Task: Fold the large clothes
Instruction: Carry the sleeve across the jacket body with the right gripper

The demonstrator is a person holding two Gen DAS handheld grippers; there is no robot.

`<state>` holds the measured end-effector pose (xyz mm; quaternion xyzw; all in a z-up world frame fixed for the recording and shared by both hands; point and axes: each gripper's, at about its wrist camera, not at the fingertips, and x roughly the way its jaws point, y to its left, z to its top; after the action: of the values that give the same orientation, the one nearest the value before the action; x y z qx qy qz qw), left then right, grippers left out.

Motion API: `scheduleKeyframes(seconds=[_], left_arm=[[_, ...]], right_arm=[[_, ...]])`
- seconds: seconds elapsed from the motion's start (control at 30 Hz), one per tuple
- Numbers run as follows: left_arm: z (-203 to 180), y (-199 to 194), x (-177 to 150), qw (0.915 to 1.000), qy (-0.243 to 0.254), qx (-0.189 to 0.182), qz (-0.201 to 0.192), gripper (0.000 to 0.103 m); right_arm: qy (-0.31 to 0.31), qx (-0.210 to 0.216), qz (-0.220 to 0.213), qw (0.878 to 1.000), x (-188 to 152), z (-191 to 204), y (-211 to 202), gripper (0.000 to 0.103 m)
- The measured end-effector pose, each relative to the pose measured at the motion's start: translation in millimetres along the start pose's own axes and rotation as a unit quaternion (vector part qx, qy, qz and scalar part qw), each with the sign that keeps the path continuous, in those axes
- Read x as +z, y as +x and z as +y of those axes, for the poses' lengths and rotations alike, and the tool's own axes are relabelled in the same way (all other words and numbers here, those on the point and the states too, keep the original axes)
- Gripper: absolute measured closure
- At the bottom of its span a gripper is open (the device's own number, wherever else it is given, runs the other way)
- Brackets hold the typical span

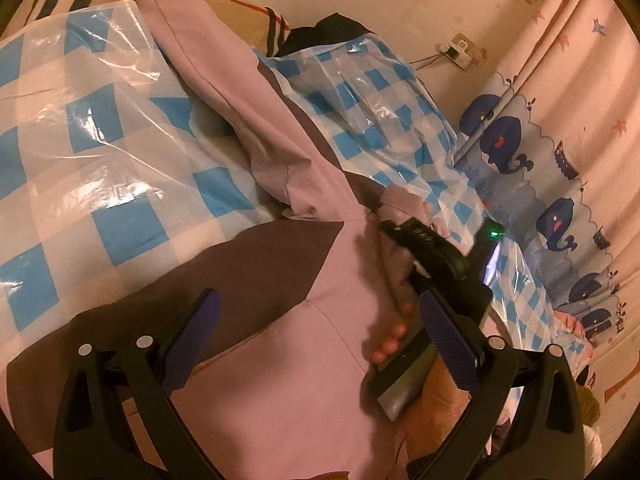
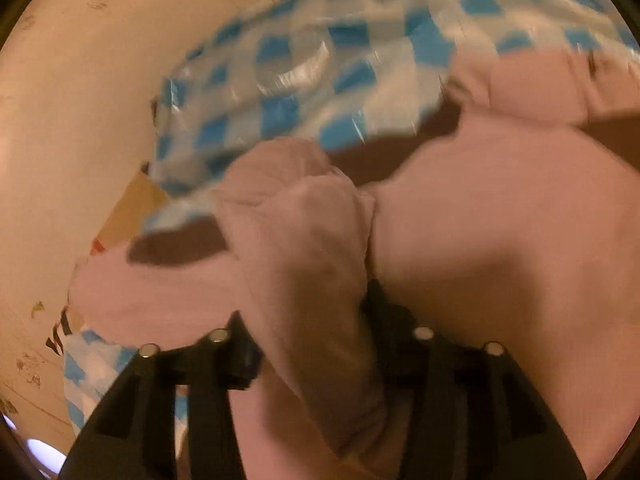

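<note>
Dim warm orange light; right wrist view motion-blurred, both bent at fisheye edges.

Setting is reading as a home bedroom. A curtain (image 1: 560,184) printed with whales and boats is hanging beyond the right jaw of the left gripper. A blue-checked plastic sheet (image 1: 80,140) is covering the bed ahead of the jaws, a striped pillow (image 1: 240,12) is lying farther off, and a wall socket (image 1: 456,50) is showing above.

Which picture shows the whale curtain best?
The left wrist view: the pale fabric curtain printed with dark blue whales hangs clearly along the right side. The right wrist view shows none of it, only blurred pink cloth and blue-checked plastic.
</note>
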<state>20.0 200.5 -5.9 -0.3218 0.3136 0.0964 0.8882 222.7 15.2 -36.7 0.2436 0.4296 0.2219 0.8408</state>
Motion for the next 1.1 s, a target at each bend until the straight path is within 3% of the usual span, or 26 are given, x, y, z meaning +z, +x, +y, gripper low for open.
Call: scheduleKeyframes(seconds=[0.03, 0.1, 0.2, 0.27, 0.3, 0.37, 0.4, 0.5, 0.57, 0.6, 0.63, 0.67, 0.73, 0.8, 0.87, 1.0, 1.03, 1.07, 1.1], left_arm=[[-1.5, 1.0, -0.7, 1.0, 0.005, 0.002, 0.001, 0.007], [-3.2, 2.2, -1.5, 0.9999, 0.01, 0.006, 0.003, 0.007], [-4.1, 3.5, -3.7, 0.9998, 0.015, 0.009, 0.01, 0.007], [-4.9, 4.6, -5.1, 0.9997, 0.017, 0.012, 0.013, 0.007], [-5.3, 4.7, -5.6, 0.9997, 0.018, 0.013, 0.013, 0.007], [-5.7, 5.3, -6.4, 0.9996, 0.021, 0.015, 0.013, 0.007], [-6.2, 5.7, -6.6, 0.9995, 0.023, 0.016, 0.013, 0.007], [-7.7, 6.9, -8.1, 0.9993, 0.027, 0.017, 0.017, 0.007], [-9.6, 9.0, -9.5, 0.9989, 0.032, 0.027, 0.02, 0.007], [-11.2, 11.4, -10.8, 0.9983, 0.039, 0.037, 0.022, 0.007], [-12.4, 14.2, -12.4, 0.9978, 0.044, 0.043, 0.025, 0.007], [-12.8, 16.4, -13.5, 0.9973, 0.048, 0.048, 0.03, 0.007], [-12.8, 20.1, -15.3, 0.9965, 0.051, 0.052, 0.041, 0.007], [-13.0, 20.9, -16.1, 0.9962, 0.051, 0.054, 0.046, 0.007], [-14.1, 19.4, -16.6, 0.9962, 0.051, 0.056, 0.043, 0.007], [-15.4, 18.9, -18.0, 0.9965, 0.052, 0.05, 0.042, 0.007], [-15.8, 18.8, -17.7, 0.9966, 0.052, 0.049, 0.041, 0.007], [-15.9, 18.5, -17.7, 0.9967, 0.052, 0.048, 0.041, 0.007], [-16.1, 18.3, -17.7, 0.9966, 0.054, 0.048, 0.041, 0.007]], right_arm=[[-0.007, -0.001, 0.004, 1.0, -1.2, 3.4, -3.6, 0.041], [-0.024, 0.025, 0.015, 0.999, 3.7, 14.9, -20.9, 0.025], [-0.097, 0.052, -0.008, 0.994, 6.0, 42.4, -70.8, 0.02], [-0.138, 0.04, -0.039, 0.989, 6.0, 53.1, -101.4, 0.02], [-0.16, 0.021, -0.067, 0.985, 7.5, 53.7, -120.5, 0.019], [-0.178, -0.059, -0.108, 0.976, 16.1, 44.1, -138.6, 0.018], [-0.169, -0.129, -0.125, 0.969, 20.5, 27.3, -146.8, 0.018], [-0.103, -0.238, -0.135, 0.956, 25.4, -36.8, -153.1, 0.018], [-0.065, -0.285, -0.098, 0.951, 19.1, -81.4, -136.0, 0.018], [-0.054, -0.302, -0.024, 0.952, 12.5, -112.0, -107.6, 0.017], [-0.064, -0.304, 0.011, 0.95, 7.6, -122.8, -93.4, 0.017], [-0.08, -0.308, 0.021, 0.948, 5.4, -124.0, -89.6, 0.017], [-0.074, -0.3, 0.008, 0.951, 14.0, -111.3, -99.8, 0.017], [-0.084, -0.25, -0.074, 0.962, 21.8, -80.2, -123.9, 0.017], [-0.118, -0.228, -0.093, 0.962, 30.3, -47.7, -120.3, 0.017], [-0.153, -0.214, -0.053, 0.963, 39.0, -6.3, -61.6, 0.012], [-0.161, -0.229, -0.019, 0.96, 33.1, -4.1, -29.8, 0.011], [-0.17, -0.257, 0.045, 0.95, 22.1, -9.5, 8.7, 0.01], [-0.181, -0.281, 0.08, 0.939, 11.5, -14.3, 30.9, 0.01]])
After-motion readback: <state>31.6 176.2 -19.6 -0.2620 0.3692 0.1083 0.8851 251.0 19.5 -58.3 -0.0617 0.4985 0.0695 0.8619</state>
